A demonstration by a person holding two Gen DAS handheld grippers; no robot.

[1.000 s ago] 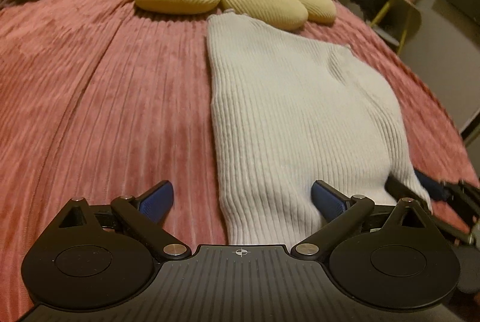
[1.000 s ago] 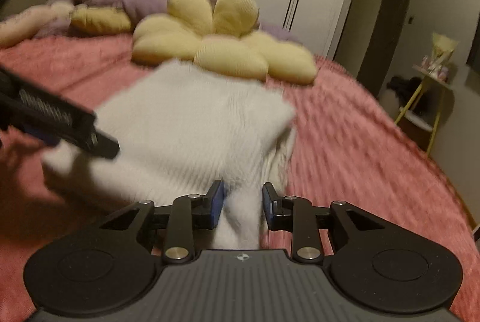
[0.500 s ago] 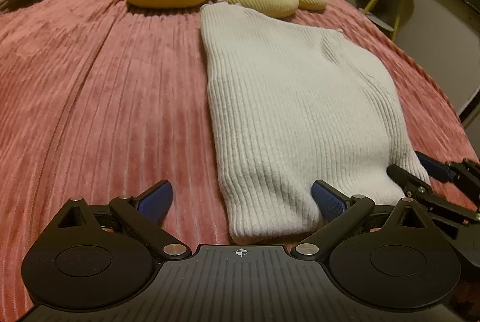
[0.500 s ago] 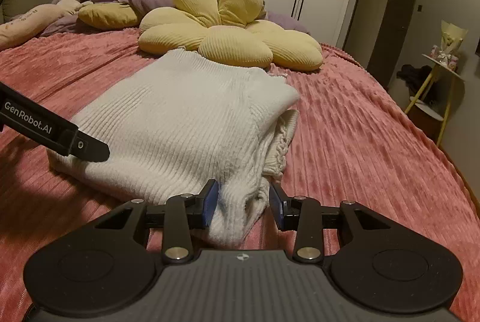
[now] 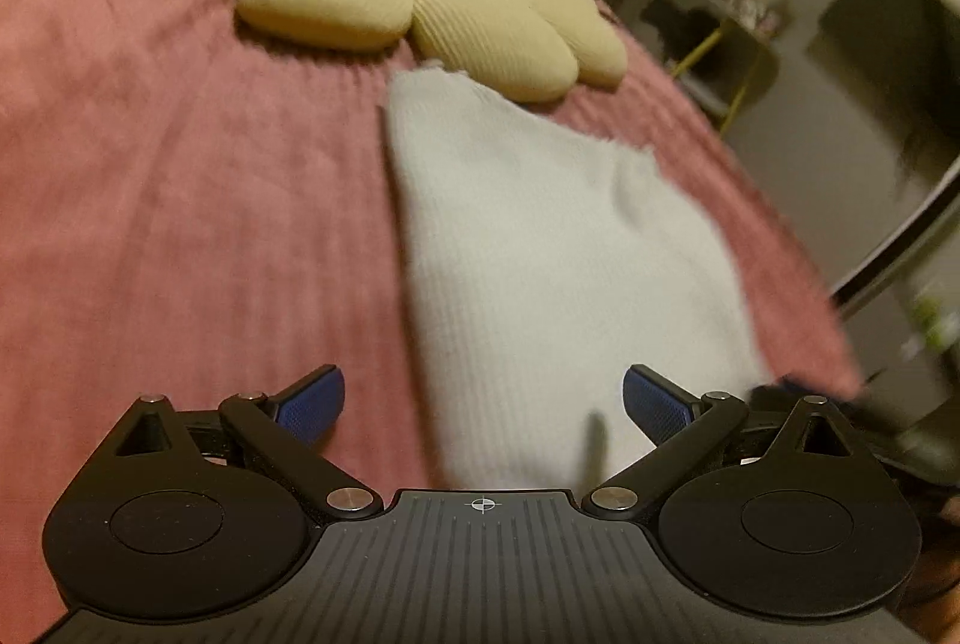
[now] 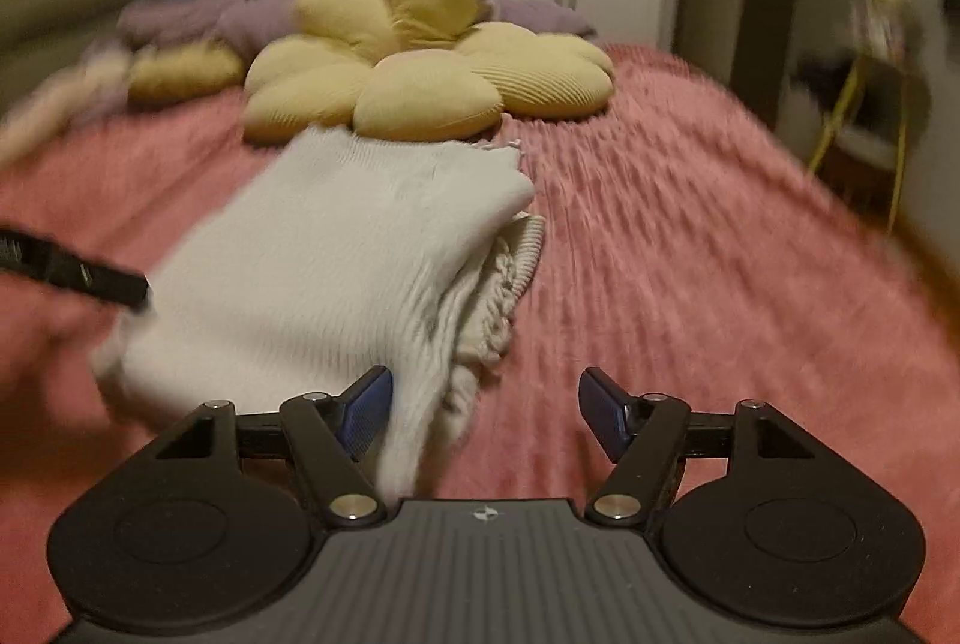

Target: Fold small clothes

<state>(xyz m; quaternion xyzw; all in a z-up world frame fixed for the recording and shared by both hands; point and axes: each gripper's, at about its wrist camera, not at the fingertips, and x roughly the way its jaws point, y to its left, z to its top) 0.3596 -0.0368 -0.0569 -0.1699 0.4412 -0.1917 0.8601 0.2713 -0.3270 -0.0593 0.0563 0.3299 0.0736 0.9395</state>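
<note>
Cream ribbed sweater (image 6: 336, 248) on the bed (image 5: 180, 176), already folded — left gripper (image 5: 483, 401) and right gripper (image 6: 483, 407) fingers spread, holding nothing; little apparently remains.

Both wrist views sit low and close over the bedspread (image 5: 180, 200), facing the flower pillow (image 6: 420, 62), left view from the sweater's (image 5: 558, 284) left, right view from its right.

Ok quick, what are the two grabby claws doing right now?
Left gripper: open, holding nothing.
Right gripper: open, holding nothing; white sweater beside its left finger.
</note>
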